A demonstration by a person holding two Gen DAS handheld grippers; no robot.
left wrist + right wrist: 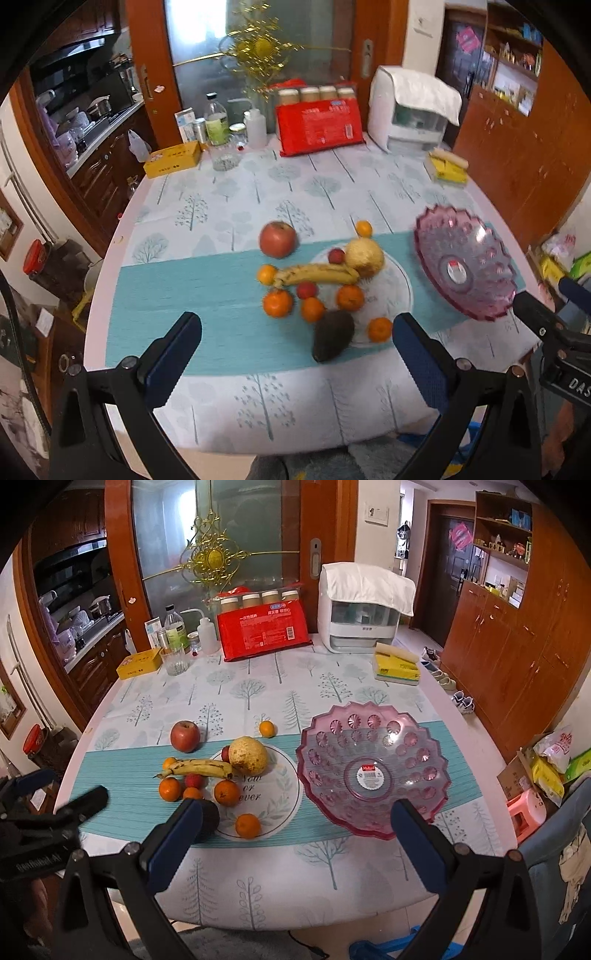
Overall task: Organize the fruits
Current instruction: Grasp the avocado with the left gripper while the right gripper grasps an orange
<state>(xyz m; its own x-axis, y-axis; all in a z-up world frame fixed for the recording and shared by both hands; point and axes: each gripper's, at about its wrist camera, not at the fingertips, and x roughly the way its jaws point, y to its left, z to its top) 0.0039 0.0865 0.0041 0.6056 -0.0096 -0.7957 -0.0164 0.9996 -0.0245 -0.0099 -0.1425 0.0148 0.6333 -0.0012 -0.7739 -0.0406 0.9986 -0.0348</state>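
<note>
We hold our left hand-held gripper [297,349] above the near edge of the surface [332,686], its two blue-padded fingers spread wide apart with nothing between them. Our right hand-held gripper [295,834] hangs the same way, fingers apart and empty.

The fruits lie loose in a cluster on and around a round white placemat [273,794] near the middle of the teal band of the tablecloth. A red apple [185,736] sits at the far left of the group, apart from the rest. A banana [201,767] lies crosswise, its right end touching the left edge of the placemat, and a yellowish pear [248,756] stands just behind that end. Two small red fruits, one [194,780] just in front of the banana and one [225,753] tucked against the pear, sit among several oranges: one [170,789] at the left front of the banana, one [226,792] on the placemat, another [248,825] near the placemat's front edge, and a small one [267,728] alone behind the pear. A dark avocado [332,335] lies at the front of the cluster; in the right wrist view it is half hidden by a gripper finger.

To the right of the placemat, just beside it, stands a pink scalloped glass bowl [373,771] with a label at its centre and no fruit in it. At the far end of the surface we see a red package [263,630], a yellow box [139,663], some bottles [175,629] and a white appliance [364,609] under a cloth.
</note>
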